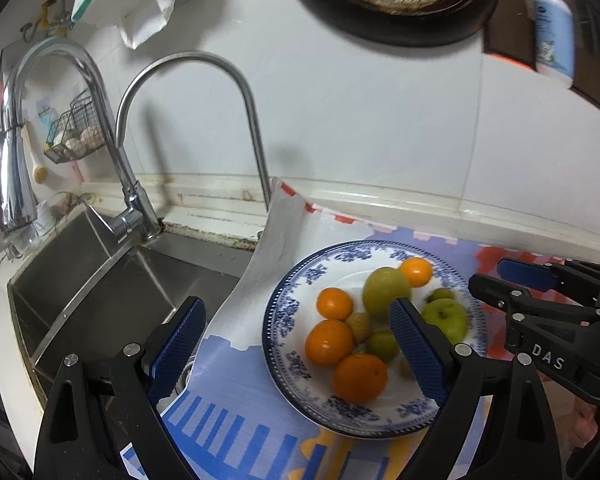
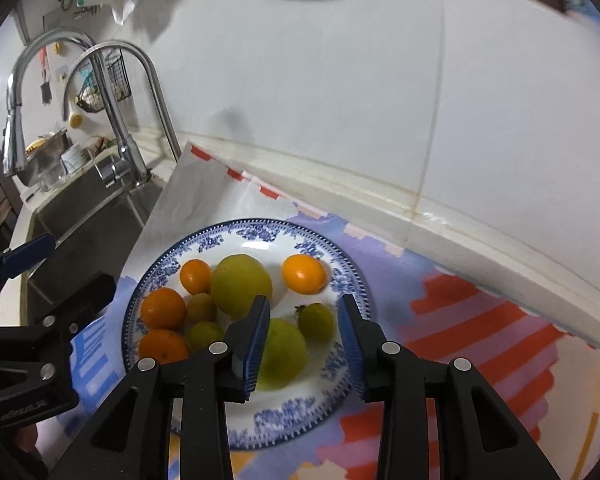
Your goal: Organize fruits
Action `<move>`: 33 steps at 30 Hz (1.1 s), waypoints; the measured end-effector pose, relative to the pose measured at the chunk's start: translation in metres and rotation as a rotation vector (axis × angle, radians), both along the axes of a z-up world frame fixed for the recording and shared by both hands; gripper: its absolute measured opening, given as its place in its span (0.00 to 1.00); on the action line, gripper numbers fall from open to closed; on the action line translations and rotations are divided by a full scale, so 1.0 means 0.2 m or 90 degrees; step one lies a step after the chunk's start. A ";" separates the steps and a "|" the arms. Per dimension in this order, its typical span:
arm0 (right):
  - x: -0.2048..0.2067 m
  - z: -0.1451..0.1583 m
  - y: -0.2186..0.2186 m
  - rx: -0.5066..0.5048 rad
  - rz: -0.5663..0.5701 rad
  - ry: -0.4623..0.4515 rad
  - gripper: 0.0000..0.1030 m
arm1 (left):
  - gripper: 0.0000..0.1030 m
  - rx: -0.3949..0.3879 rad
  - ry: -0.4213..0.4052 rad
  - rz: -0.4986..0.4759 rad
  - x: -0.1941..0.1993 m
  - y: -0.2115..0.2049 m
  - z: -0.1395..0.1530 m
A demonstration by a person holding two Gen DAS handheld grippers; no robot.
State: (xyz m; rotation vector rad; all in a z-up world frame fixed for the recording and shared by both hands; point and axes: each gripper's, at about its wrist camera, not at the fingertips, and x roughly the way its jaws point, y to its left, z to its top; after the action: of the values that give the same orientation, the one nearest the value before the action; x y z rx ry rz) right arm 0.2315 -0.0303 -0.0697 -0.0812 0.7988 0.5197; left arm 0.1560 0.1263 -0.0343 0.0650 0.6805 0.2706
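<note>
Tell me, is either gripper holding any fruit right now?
No. The left gripper and right gripper are open above the blue-patterned plate; nothing is held.

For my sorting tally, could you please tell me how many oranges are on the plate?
4: three clustered on the plate's left, one at the back right. None seem hidden.

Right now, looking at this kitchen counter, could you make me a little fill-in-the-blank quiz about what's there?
1. All the fruit lies on a white plate with a ____ pattern around its rim.
2. The plate holds ____ orange fruits, besides the green ones.
3. Left of the plate, the counter drops into a steel ____.
4. The right gripper hovers over the plate, jaws apart, gripping ____.

Missing words: blue; four; sink; nothing
</note>
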 end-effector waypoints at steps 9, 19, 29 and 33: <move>-0.24 0.17 -0.24 0.005 -0.064 -0.034 0.42 | 0.91 -0.009 -0.030 -0.072 -0.18 -0.20 0.11; -0.59 0.30 -0.48 -0.020 -0.132 -0.081 0.52 | 0.96 0.002 -0.066 -0.127 -0.43 -0.39 0.22; -0.96 0.34 -0.73 -0.014 -0.238 -0.079 0.71 | 1.00 0.006 -0.089 -0.205 -0.71 -0.58 0.24; -1.12 0.34 -0.80 -0.015 -0.291 -0.082 0.76 | 1.00 0.009 -0.094 -0.229 -0.80 -0.63 0.24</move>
State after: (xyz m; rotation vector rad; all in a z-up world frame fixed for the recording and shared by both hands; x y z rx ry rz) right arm 0.0084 -0.1911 -0.0014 0.0463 0.6697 0.0713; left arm -0.0042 0.0005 0.0131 0.1766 0.5091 -0.0659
